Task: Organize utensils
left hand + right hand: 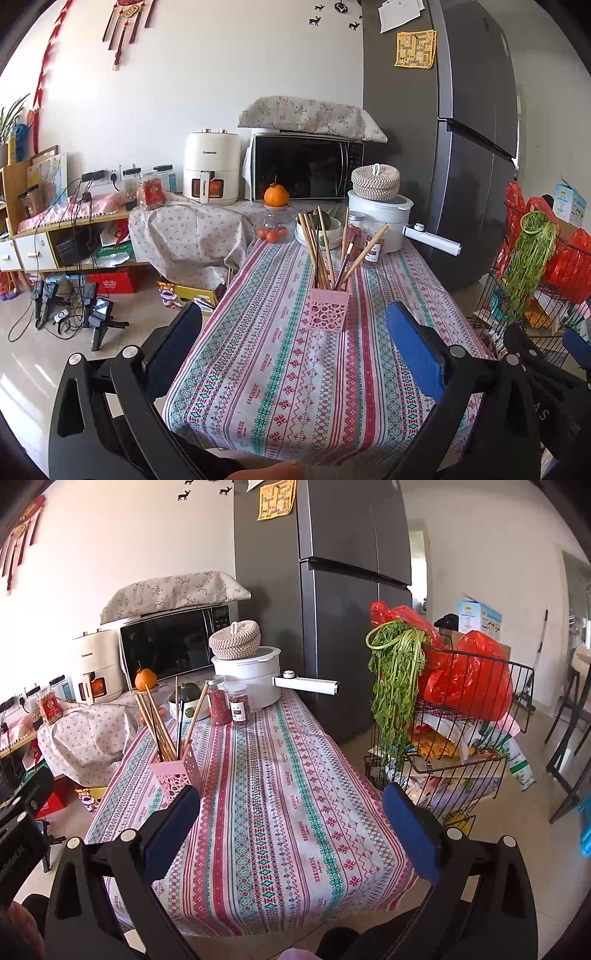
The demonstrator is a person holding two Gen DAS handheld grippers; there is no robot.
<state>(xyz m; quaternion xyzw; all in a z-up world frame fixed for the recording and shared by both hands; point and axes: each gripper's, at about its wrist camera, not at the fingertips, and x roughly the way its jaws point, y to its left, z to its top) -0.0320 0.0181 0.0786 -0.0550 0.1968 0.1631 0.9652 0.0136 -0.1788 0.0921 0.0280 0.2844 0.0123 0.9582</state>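
A pink perforated holder point(328, 308) point(176, 771) stands on the patterned tablecloth point(295, 369) point(280, 812), with several wooden chopsticks point(320, 247) point(157, 723) and a dark one standing in it. My left gripper point(295, 347) hovers open above the near half of the table, the holder centred ahead between its blue pads point(413, 350). My right gripper point(291, 823) is open too, over the table's near right part; the holder sits just beyond its left finger. Neither gripper holds anything.
At the far end stand spice jars point(229, 701), a bowl stack point(325, 232), a jar topped by an orange point(275, 206) and a white pot with a long handle point(255, 679). A wire rack with greens and red bags point(443, 701) stands right of the table, beside the fridge point(332, 590).
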